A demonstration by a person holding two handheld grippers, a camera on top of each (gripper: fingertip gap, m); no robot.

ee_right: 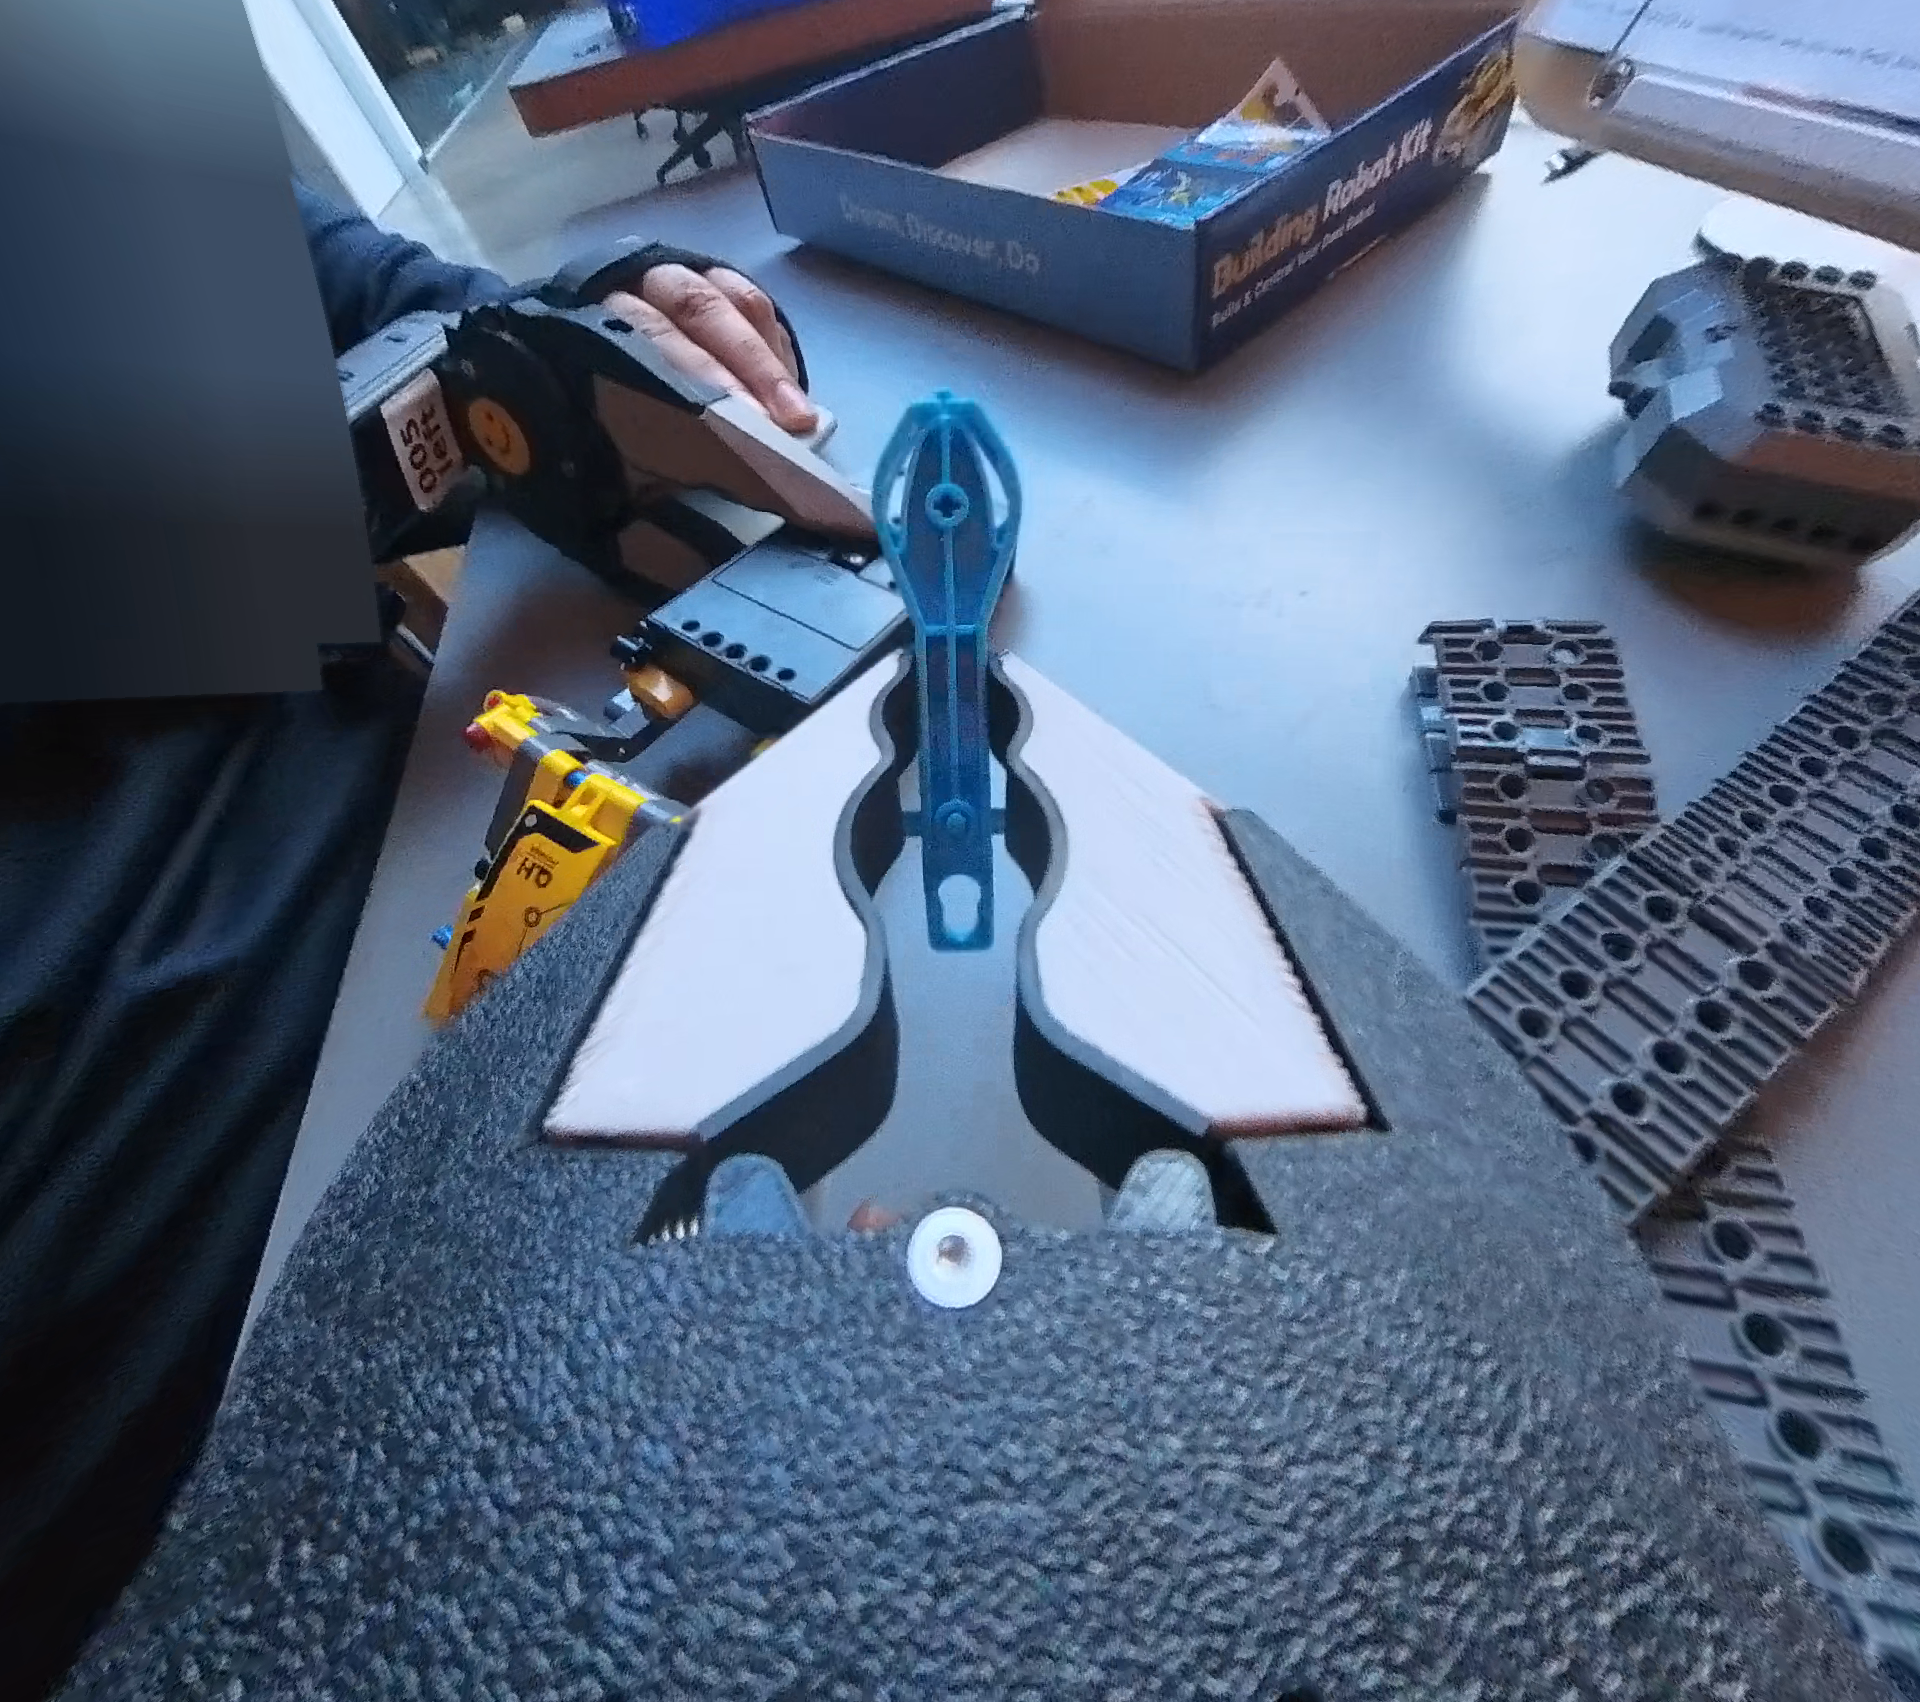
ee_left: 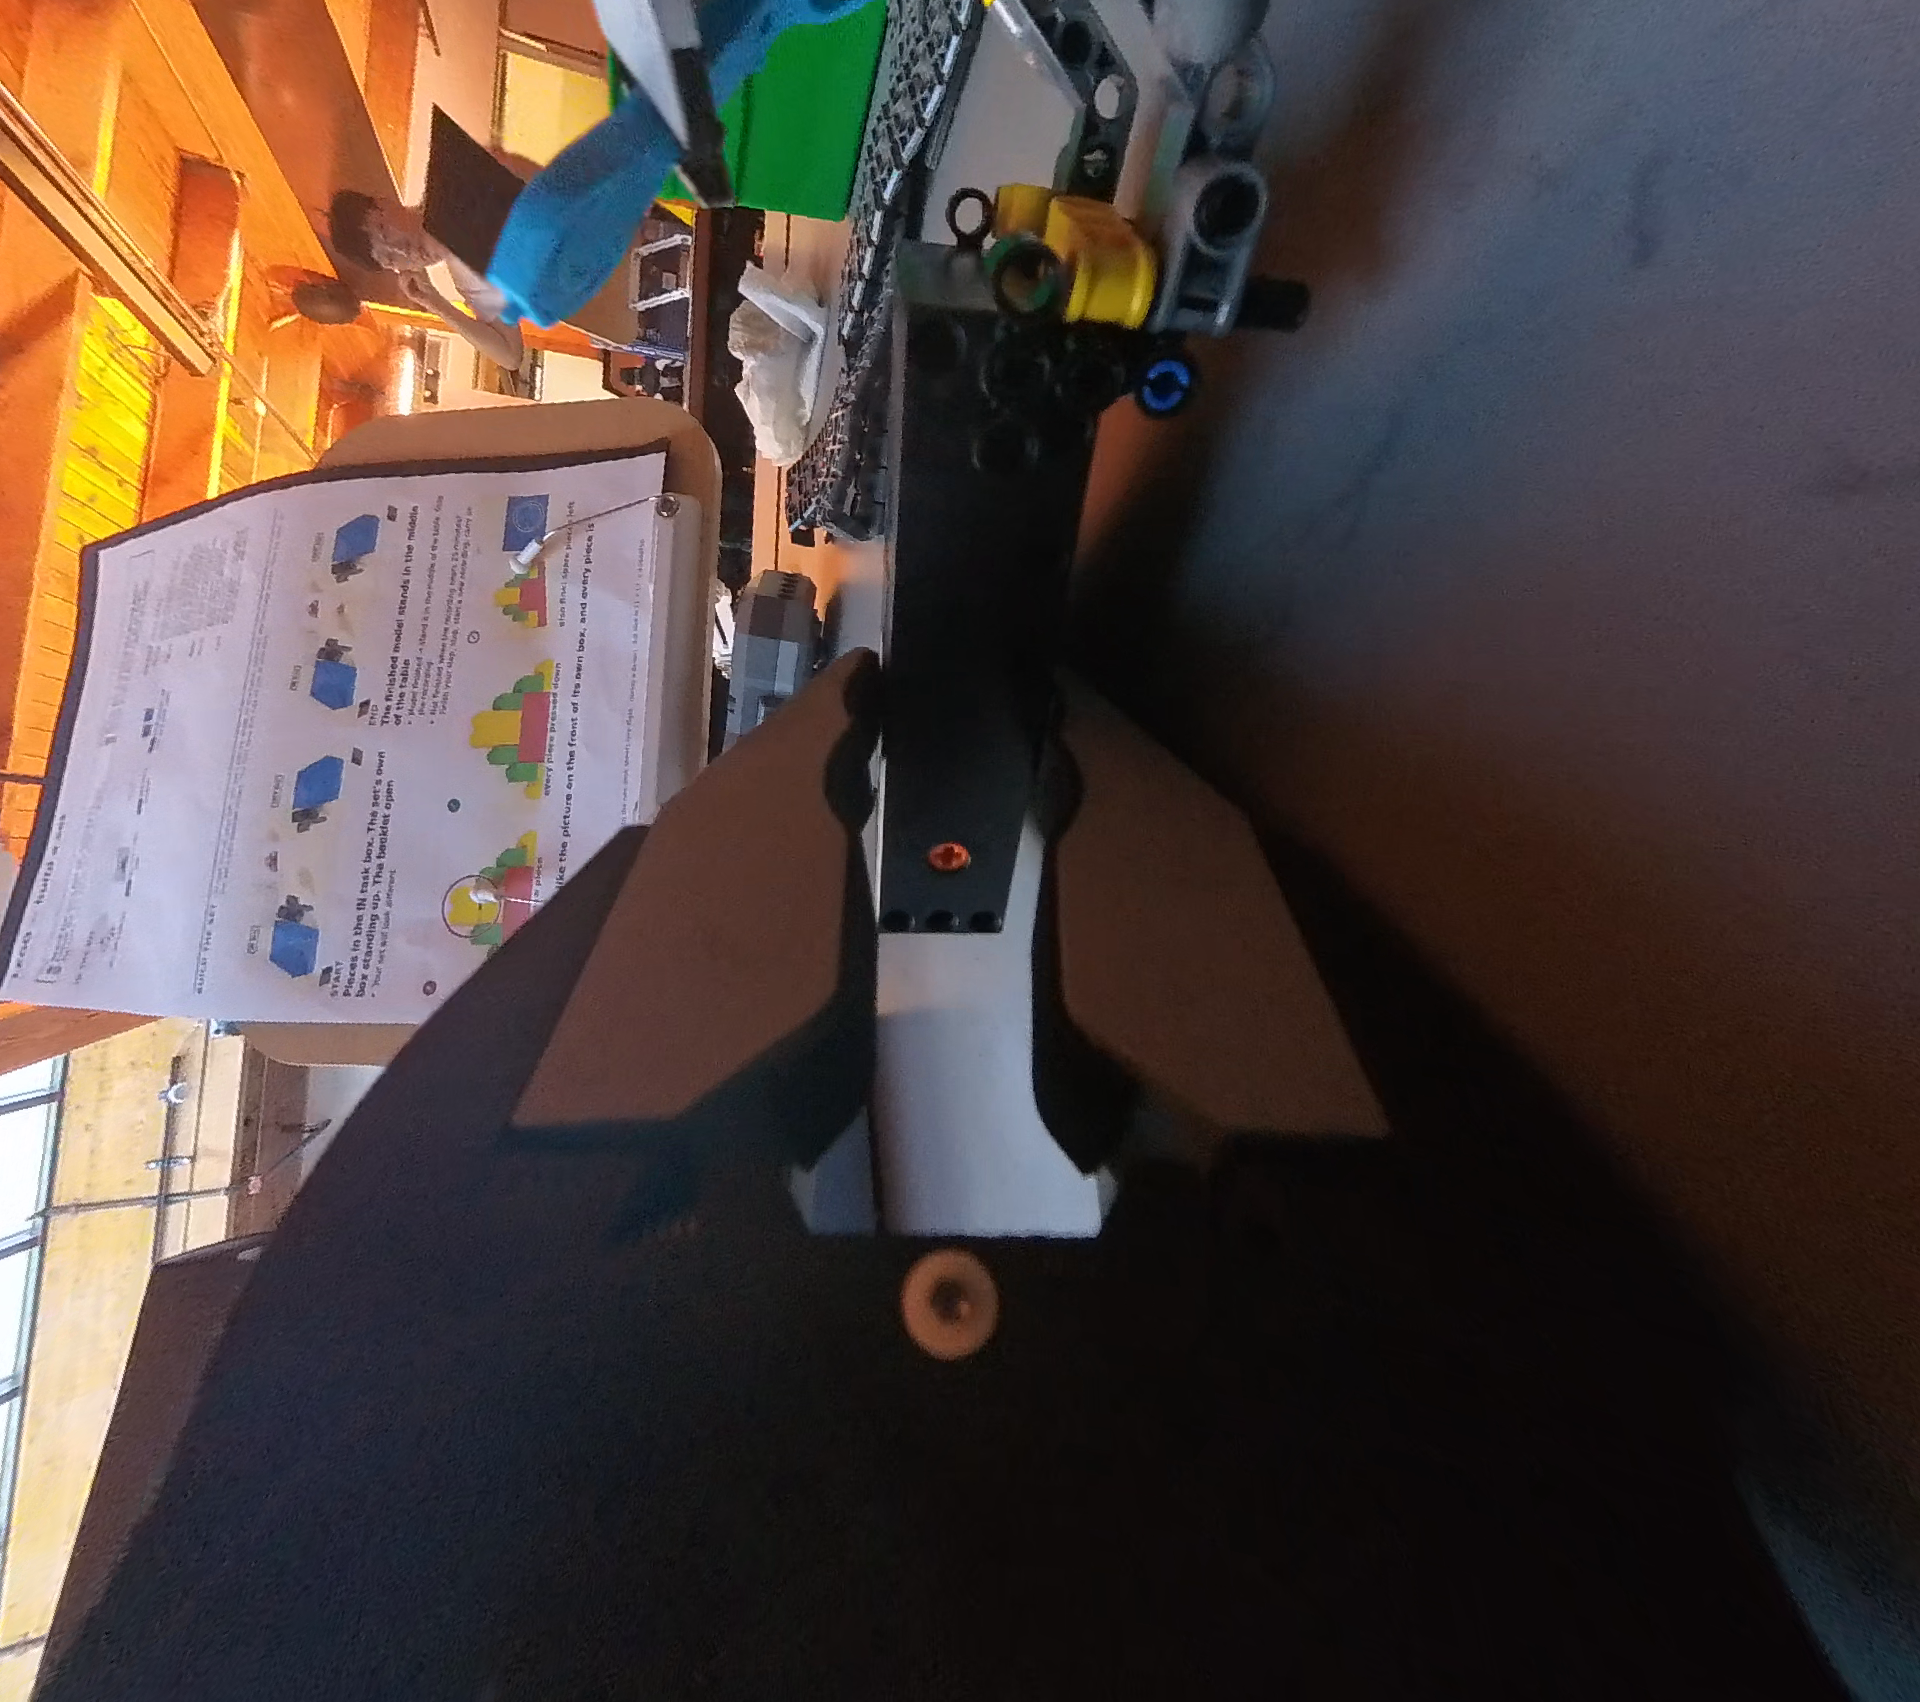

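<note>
the right tongs (ee_right: 948, 779) are clenched on a slim blue plastic tool (ee_right: 948, 634), gripping it low on its shank so its long axis runs straight out ahead of the fingers, looped head farthest from the grip. just beyond and to the left of that head sits a black battery-box block (ee_right: 790, 624), and the left tongs (ee_left: 961, 717) have it grasped by its near end, the block's length running straight away from them. at the block's far end a cluster of yellow and grey beam pieces (ee_left: 1101, 260) is pinned on; from the right tongs it lies low to the left, close to the tabletop (ee_right: 1195, 509) edge. so the tool tip is nearer the block than anything else, almost over it, though i cannot tell whether they touch.

farther out from the right tongs, to the right, lie dark perforated track strips (ee_right: 1662, 925) and a grey rounded housing (ee_right: 1766, 416). ahead stands an open blue cardboard box (ee_right: 1039, 270) holding only a few leaflets or packets. a printed instruction sheet (ee_left: 343, 738) stands to the left of the left tongs.
</note>
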